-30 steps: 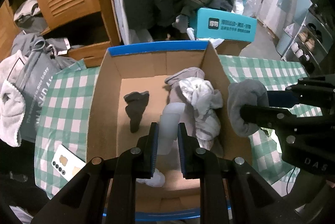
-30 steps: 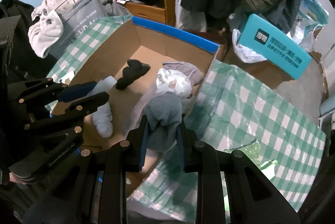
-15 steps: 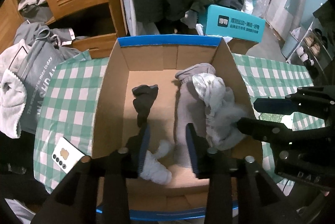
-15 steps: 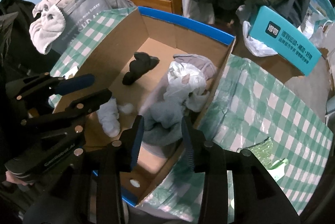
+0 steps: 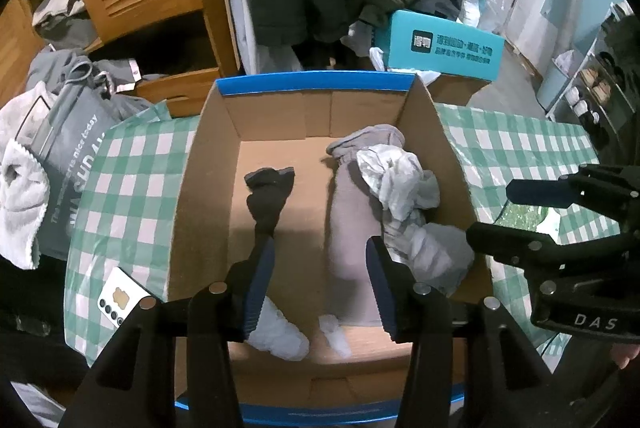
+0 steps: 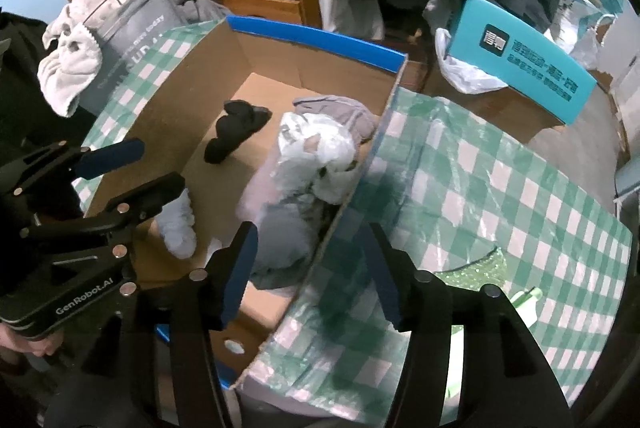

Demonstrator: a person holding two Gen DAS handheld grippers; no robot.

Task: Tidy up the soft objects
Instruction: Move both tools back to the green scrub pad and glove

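The socks lie in the box (image 5: 200, 196): a dark sock (image 5: 269, 196) ahead of my left jaws (image 5: 320, 278), a white sock (image 5: 280, 334) just under them, a grey sock (image 5: 436, 260) beside a crumpled pale cloth (image 5: 394, 172) against the wall nearest my right jaws (image 6: 310, 264). Both pairs of jaws stand apart, holding nothing, the right ones straddling that wall. The box sits on a green-checked bench (image 6: 500, 196); a teal carton (image 6: 520, 56) stands beyond.

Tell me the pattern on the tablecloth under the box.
Green-and-white checks on the tablecloth, clearest in the right wrist view.
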